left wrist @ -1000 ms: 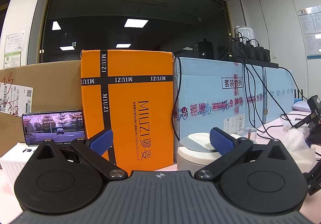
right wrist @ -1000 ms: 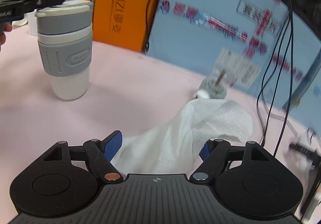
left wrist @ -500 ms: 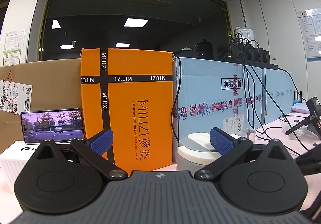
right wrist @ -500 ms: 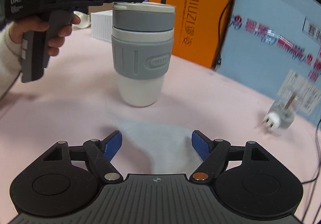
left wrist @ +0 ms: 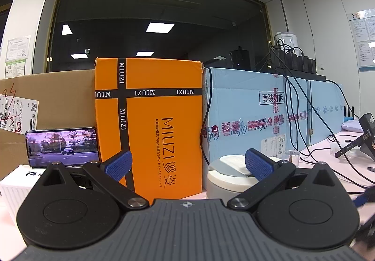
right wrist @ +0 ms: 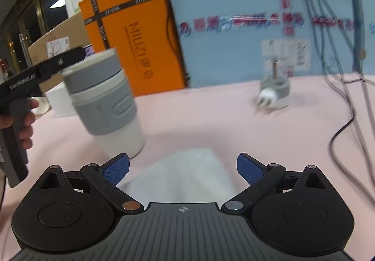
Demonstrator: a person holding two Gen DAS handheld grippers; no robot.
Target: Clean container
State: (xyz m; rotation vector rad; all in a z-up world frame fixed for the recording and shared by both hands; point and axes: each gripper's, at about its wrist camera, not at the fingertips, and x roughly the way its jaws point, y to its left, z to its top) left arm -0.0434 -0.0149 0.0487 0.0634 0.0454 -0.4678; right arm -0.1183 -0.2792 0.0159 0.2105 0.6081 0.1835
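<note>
Presently, stage: the wiping of the cup is judged to be barely begun, if begun at all; no contact between tissue and cup is shown.

Cup: a white travel cup [right wrist: 105, 106] with a grey sleeve and a grey lid is seen standing on the pink table [right wrist: 211, 120], left of centre in the right wrist view and just in front of the orange MIUZI box [right wrist: 136, 34]. Only its lid [left wrist: 230, 166] is shown in the left wrist view.

Lid: it is seated on the cup, so the inside cannot be judged clean or dirty.

Left gripper [left wrist: 188, 162]: its fingers are spread wide and nothing is clamped. The right-hand pad is seen in front of the lid, but contact cannot be told. In the right wrist view its black body [right wrist: 42, 69] is held level with the lid by a hand [right wrist: 22, 127].

Right gripper [right wrist: 182, 168]: its fingers are parted widely. A white tissue [right wrist: 187, 179] is seen between and below them. Whether it is pinched or merely lying on the table cannot be told, as neither pad is seen pressing it.

Blur: the right wrist view is smeared, so motion is suggested.

Done: the cup is set upright, and tissue and grippers are brought near it.

Left: the cup must be steadied, the tissue secured, and the outer wall and lid wiped.
</note>
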